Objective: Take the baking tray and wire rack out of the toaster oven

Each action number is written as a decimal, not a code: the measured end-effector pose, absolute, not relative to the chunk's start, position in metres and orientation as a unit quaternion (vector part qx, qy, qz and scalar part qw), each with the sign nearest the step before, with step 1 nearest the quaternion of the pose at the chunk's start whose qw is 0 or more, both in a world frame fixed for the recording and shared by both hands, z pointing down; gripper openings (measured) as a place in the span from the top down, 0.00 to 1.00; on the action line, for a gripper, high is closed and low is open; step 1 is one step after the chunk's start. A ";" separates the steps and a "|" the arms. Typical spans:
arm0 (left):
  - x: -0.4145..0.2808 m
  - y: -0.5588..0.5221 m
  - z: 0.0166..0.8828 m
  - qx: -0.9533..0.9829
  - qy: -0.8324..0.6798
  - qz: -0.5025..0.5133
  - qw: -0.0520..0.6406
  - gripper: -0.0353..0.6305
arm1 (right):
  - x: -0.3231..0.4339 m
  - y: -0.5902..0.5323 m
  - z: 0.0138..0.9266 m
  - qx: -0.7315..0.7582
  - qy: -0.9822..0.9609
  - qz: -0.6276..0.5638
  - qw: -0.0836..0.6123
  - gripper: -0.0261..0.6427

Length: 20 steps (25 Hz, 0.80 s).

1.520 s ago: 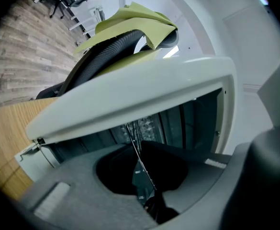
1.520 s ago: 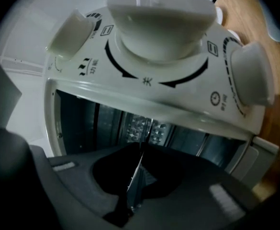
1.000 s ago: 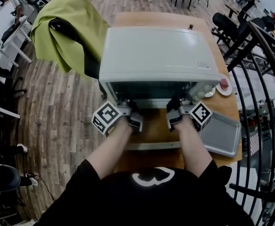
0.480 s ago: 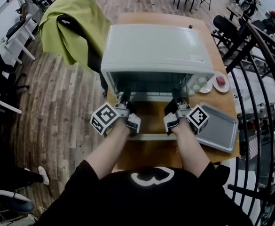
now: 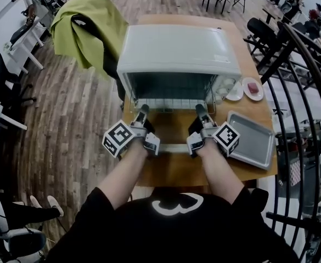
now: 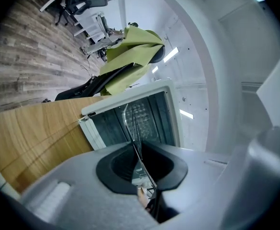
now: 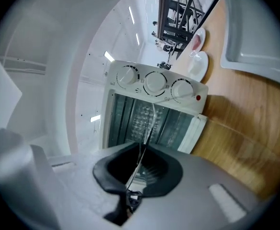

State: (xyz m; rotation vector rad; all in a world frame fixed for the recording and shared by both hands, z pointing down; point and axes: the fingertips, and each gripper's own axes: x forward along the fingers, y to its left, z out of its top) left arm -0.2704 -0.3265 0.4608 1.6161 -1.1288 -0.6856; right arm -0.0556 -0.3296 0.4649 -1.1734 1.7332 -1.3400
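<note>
Black pads of the left gripper (image 5: pixel 143 110) are clamped on the thin front wire of the wire rack (image 5: pixel 174 103). In the left gripper view that wire runs edge-on between the jaws and fills the narrow slit between them. The right gripper (image 5: pixel 199 109) is pinched almost fully together on the same front edge, further to the right. Both grippers point level at the oven mouth.

The rack's front strip juts out of the white toaster oven (image 5: pixel 178 48), just above the hinge of the lowered glass door (image 5: pixel 174 129), and its rear part reaches back into the dark cavity. The door lies flat between the person's two hands.

The baking tray (image 5: pixel 251 139) is out of the oven. It lies empty on the wooden table (image 5: pixel 176 171), right of the door and just beside the right gripper's marker cube. Two small plates (image 5: pixel 236 92) sit by the oven's right front corner, one holding something pink. A green cloth (image 5: pixel 86 26) hangs over a dark chair to the oven's left.
</note>
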 end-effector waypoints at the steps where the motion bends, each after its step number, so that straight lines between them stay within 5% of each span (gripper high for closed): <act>1: -0.270 -0.322 0.460 0.668 -0.468 -0.285 0.503 0.89 | -0.055 -0.325 0.464 -0.448 0.662 -0.509 0.319 0.94; 20: -0.254 -0.211 0.451 0.681 -0.485 -0.279 0.472 0.89 | -0.039 -0.216 0.460 -0.432 0.685 -0.500 0.307 0.94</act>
